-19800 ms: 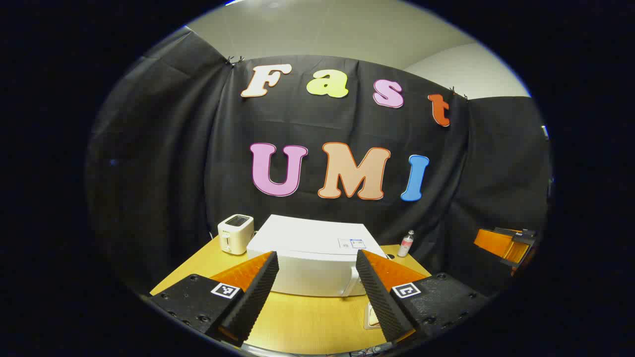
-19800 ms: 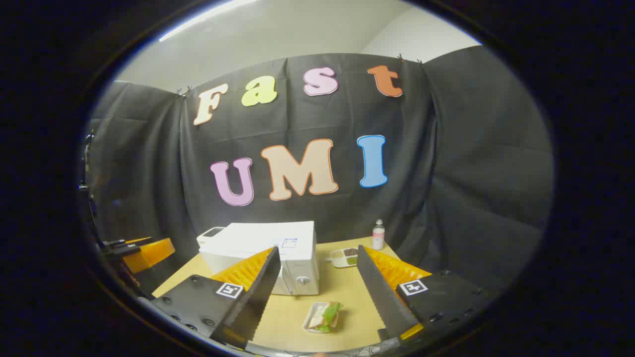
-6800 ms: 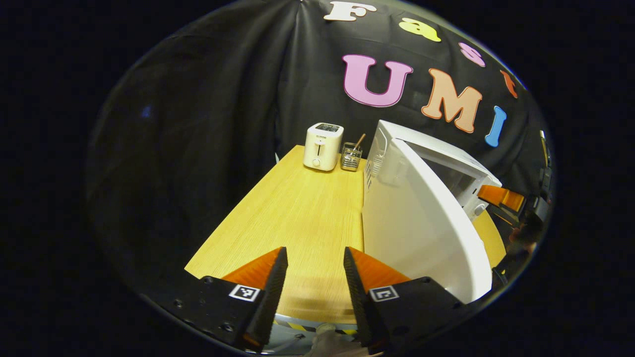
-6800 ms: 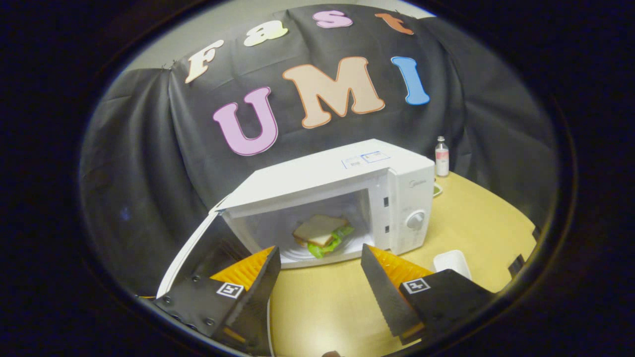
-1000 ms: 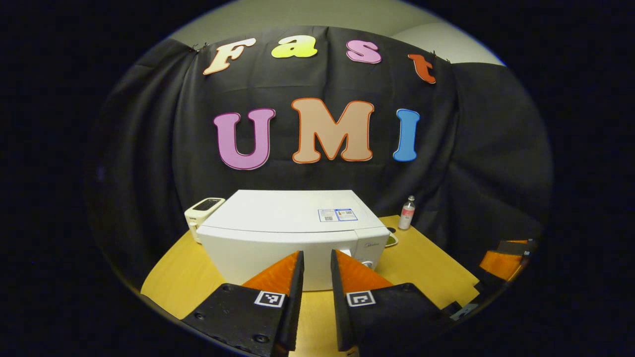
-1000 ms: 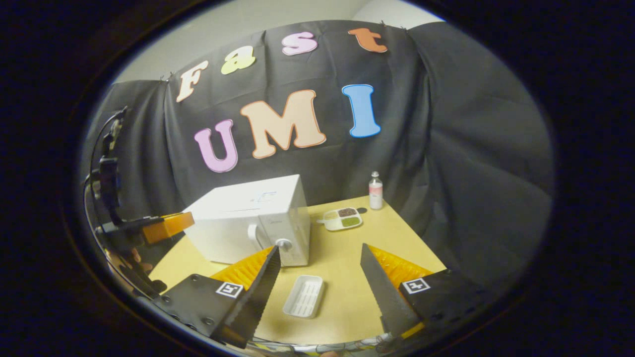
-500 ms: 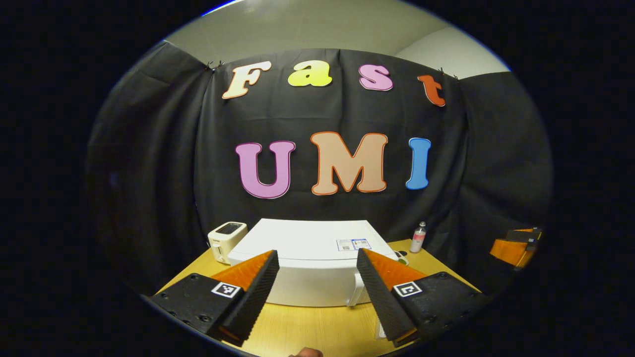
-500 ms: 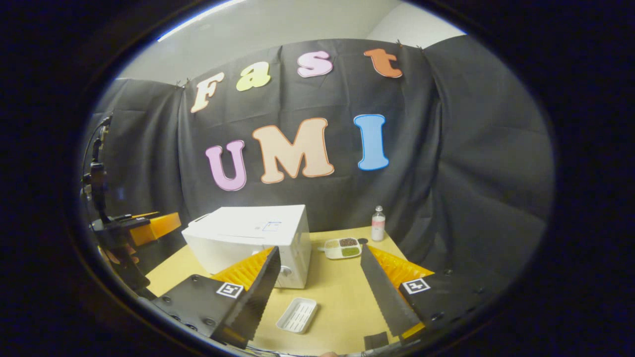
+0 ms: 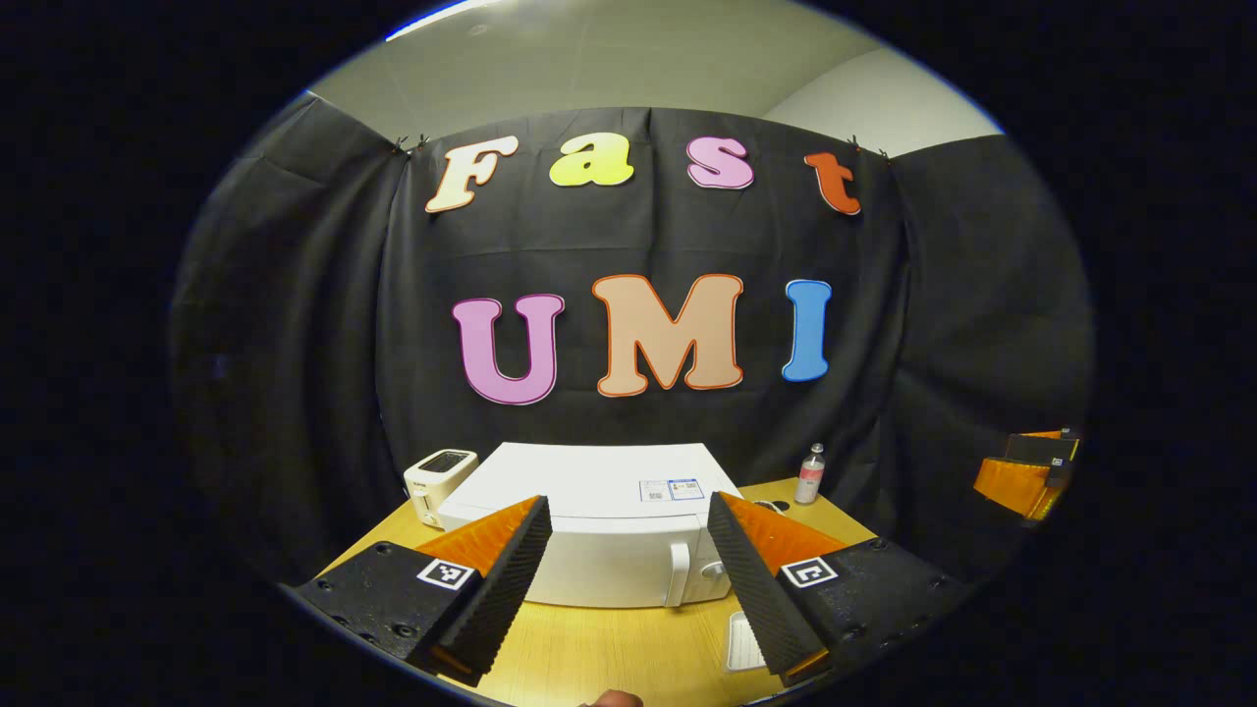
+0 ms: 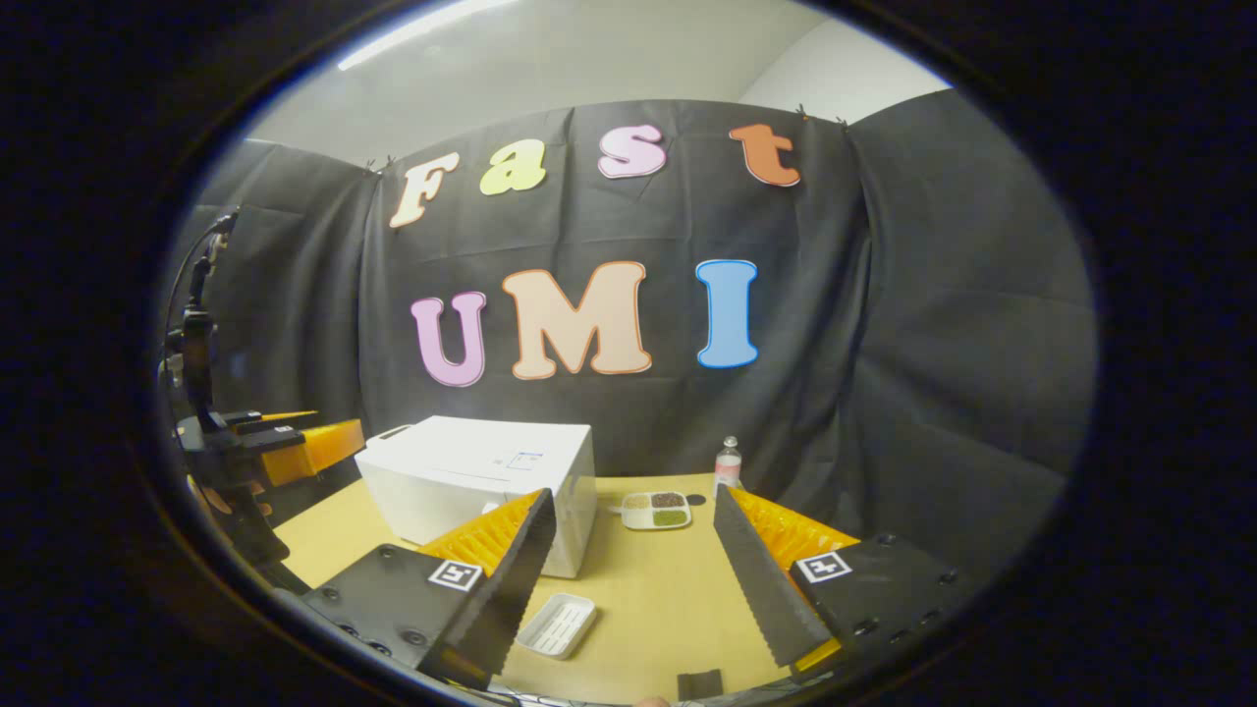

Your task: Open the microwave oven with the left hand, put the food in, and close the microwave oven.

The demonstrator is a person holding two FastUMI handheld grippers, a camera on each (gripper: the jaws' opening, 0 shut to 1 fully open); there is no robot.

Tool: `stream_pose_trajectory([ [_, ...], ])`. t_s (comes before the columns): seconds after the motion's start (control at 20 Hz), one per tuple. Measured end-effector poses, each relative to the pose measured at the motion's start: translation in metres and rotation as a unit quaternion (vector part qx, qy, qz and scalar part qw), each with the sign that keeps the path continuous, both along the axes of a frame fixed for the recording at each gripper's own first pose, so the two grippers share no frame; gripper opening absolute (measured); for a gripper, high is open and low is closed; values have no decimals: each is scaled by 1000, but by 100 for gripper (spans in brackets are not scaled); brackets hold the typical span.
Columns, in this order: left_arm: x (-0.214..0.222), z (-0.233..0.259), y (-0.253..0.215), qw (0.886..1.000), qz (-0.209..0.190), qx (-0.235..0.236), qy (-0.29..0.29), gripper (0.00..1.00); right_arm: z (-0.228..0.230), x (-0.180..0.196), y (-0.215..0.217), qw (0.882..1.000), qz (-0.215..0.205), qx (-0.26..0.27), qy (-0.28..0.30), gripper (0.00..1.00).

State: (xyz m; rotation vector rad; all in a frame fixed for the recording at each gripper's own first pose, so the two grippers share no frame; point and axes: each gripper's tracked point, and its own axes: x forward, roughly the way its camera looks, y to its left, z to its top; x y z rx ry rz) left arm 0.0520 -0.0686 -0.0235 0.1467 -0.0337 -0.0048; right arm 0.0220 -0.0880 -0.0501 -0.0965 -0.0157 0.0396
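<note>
Now your left claw (image 9: 628,579) hangs with its fingers spread wide, holding nothing, facing the front of the microwave oven (image 9: 599,540); its door is shut, with the handle and knob at its right end; the oven stands on the wooden counter (image 9: 619,653), a toaster (image 9: 437,481) just beside it on the left and a small bottle (image 9: 810,473) off to the right; your right claw (image 10: 633,589) is likewise spread and empty above the counter, near a bare white tray (image 10: 558,625); a dish of sauces (image 10: 658,510) sits farther back.
</note>
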Motion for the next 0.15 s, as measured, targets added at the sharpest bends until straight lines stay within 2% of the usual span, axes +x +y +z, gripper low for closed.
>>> stream_pose_trajectory([
  [0.15, -7, -12, -11, 1000, -3, -15, 15, 98, 0, -5, -4, 1000, 3, -2, 4, 92],
])
